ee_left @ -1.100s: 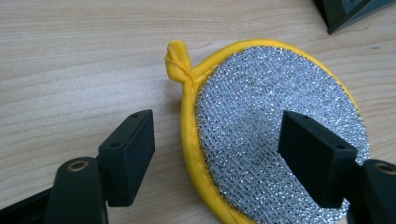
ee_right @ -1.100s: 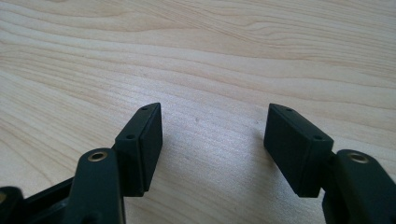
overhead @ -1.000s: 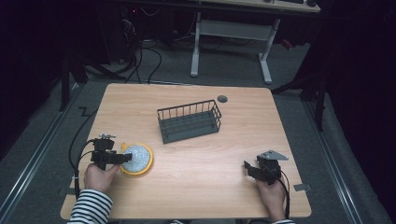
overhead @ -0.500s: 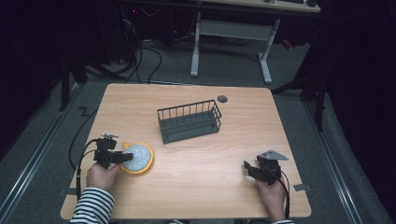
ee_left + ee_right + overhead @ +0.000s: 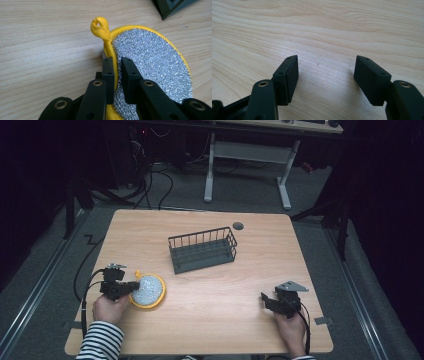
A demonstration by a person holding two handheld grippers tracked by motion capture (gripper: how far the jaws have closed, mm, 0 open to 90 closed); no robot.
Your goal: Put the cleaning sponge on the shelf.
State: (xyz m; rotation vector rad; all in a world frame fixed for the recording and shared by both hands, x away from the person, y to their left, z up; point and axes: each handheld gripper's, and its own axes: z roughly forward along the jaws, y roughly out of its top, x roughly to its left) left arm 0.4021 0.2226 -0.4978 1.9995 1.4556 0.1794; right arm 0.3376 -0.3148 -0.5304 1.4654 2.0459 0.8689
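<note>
As I look down from the high view, the wire basket (image 5: 202, 249) stands mid-worktop (image 5: 250, 285) with nothing I can see inside it. My left gripper (image 5: 131, 285) touches the yellow-rimmed scouring pad (image 5: 147, 290) near the left edge; my right gripper (image 5: 266, 300) rests low at the right, well apart from both.

In the left gripper view, the jaws pinch the pad's yellow rim beneath its loop (image 5: 100, 26).

In the right gripper view, the jaws stand wide apart over bare wood, holding nothing.

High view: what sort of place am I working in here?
Probably a lab or workshop recording station: a bare wooden table on grey carpet, loose cables on the floor behind, and a height-adjustable desk frame beyond.
</note>
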